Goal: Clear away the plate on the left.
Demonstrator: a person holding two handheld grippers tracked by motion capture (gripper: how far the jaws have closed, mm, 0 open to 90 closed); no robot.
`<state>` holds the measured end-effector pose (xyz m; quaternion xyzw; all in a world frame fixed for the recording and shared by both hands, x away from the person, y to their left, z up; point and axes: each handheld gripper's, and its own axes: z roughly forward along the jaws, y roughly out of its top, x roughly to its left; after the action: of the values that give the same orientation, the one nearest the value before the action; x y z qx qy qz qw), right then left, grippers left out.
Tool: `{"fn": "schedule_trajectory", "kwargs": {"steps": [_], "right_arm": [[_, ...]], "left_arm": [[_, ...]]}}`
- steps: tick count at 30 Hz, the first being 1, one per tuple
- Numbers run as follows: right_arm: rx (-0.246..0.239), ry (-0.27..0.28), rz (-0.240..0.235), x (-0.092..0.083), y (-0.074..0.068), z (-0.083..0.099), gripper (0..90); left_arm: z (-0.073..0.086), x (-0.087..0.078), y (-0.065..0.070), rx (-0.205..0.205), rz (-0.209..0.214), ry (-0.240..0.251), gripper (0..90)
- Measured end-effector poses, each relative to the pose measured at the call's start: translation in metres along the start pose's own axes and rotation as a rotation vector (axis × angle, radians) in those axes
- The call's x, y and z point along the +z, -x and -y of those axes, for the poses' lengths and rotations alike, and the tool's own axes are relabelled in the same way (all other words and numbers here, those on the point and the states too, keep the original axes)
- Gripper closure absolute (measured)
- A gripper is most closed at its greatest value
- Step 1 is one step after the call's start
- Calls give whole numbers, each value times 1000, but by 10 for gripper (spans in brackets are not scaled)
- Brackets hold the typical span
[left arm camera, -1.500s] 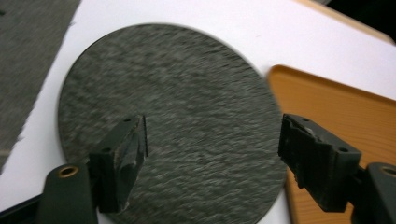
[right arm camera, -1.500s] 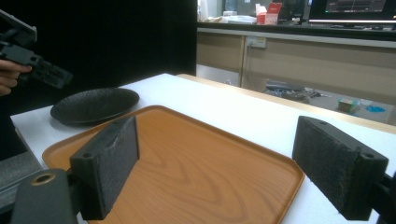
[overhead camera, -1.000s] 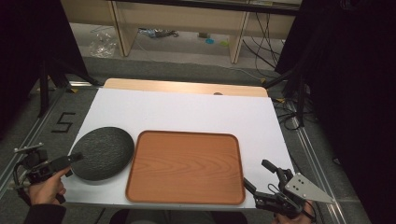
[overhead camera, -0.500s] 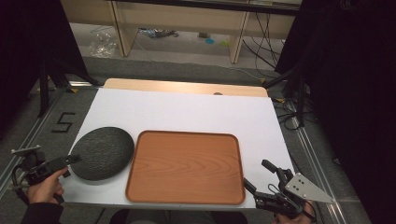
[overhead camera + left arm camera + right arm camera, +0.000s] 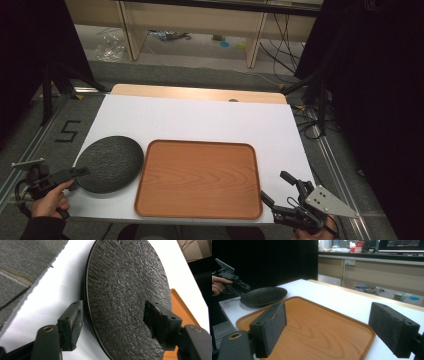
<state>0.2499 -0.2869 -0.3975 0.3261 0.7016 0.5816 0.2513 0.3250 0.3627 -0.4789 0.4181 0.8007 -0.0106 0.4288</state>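
A dark, rough-textured round plate [image 5: 107, 162] lies on the white tabletop [image 5: 200, 120], just left of a rectangular wooden tray [image 5: 200, 177]. My left gripper [image 5: 80, 174] is at the plate's left rim. In the left gripper view the plate [image 5: 125, 290] lies between the open jaws of that gripper [image 5: 116, 326], one jaw outside the rim and one over the plate's surface. My right gripper [image 5: 275, 186] stands open at the tray's front right corner. The right gripper view shows its jaws [image 5: 334, 332] wide apart over the tray [image 5: 312, 322], with the plate [image 5: 263, 296] beyond.
The table's wooden back edge [image 5: 200, 93] borders grey floor. Metal rails run along both sides, with cables [image 5: 310, 125] on the floor at the right. The person's hand with the left gripper [image 5: 234, 283] shows beyond the plate in the right gripper view.
The left gripper has wavered slightly at the plate's left rim. The right gripper, plate and tray have not moved.
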Motion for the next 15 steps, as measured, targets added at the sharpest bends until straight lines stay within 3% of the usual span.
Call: {"fn": "schedule_trajectory", "kwargs": {"steps": [8, 12, 15], "right_arm": [[0, 11, -2, 1, 0, 0, 158], [-2, 18, 0, 1, 0, 0, 158], [0, 23, -3, 2, -1, 0, 158]], "left_arm": [[0, 5, -4, -41, 35, -18, 361], [0, 6, -6, -38, 45, -32, 372], [0, 8, -10, -71, 66, -35, 390]]}}
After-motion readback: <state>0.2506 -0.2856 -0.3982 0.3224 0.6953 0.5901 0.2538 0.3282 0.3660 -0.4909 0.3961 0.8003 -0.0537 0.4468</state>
